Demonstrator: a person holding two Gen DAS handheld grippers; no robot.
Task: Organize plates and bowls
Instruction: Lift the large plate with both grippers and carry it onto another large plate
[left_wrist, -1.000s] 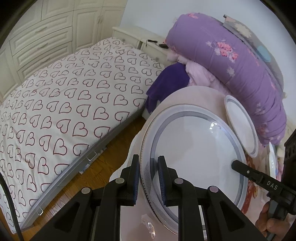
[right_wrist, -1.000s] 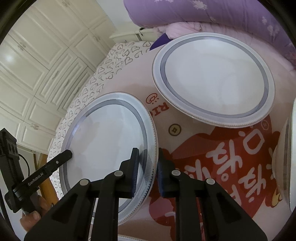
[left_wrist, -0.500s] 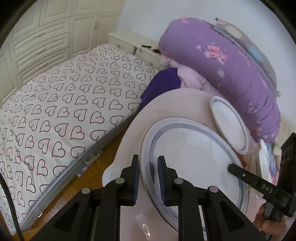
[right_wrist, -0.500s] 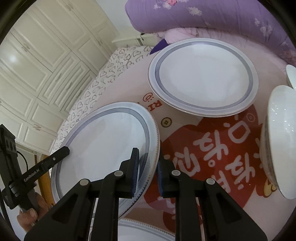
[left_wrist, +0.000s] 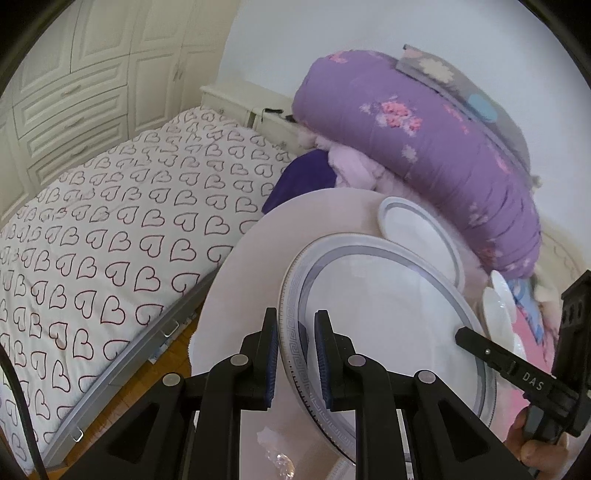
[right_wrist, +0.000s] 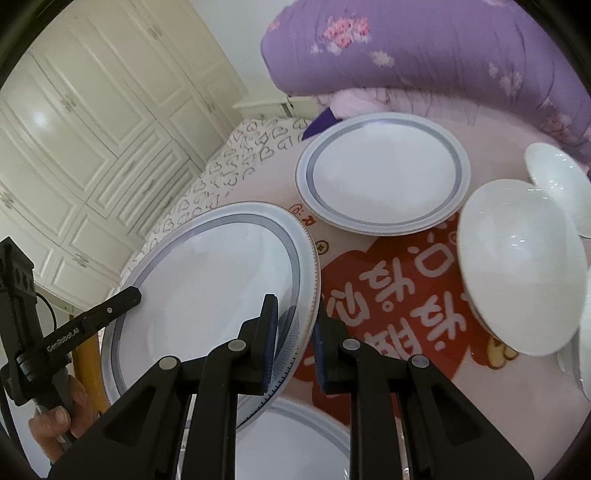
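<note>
A: Right, left gripper (left_wrist: 295, 354) first. Clamped on the near rim of the big plate (left_wrist: 388, 332), pads either side of the patterned border. Plate tilted, held clear of the table (left_wrist: 243, 295).

B: Same from the other side. Right gripper (right_wrist: 293, 332) pinched on the opposite rim of that plate (right_wrist: 207, 295), jaws nearly closed. Left gripper's fingertip (right_wrist: 122, 301) visible at the far edge, hand (right_wrist: 55, 413) below it partly cut off.

A: Second plate (right_wrist: 384, 173) flat on the table near the purple quilt (right_wrist: 424, 48). In the left view mostly hidden behind the lifted one.

B: White bowls (right_wrist: 517, 266) at right, blurred; count unclear, edges cropped. Third plate (right_wrist: 295, 443) at bottom, largely covered by gripper arms.

A: Red printing on the table cover (right_wrist: 399, 295), unreadable. Something small and clear by the left gripper (left_wrist: 280, 458), can't identify. Bed (left_wrist: 110, 229) alongside.
</note>
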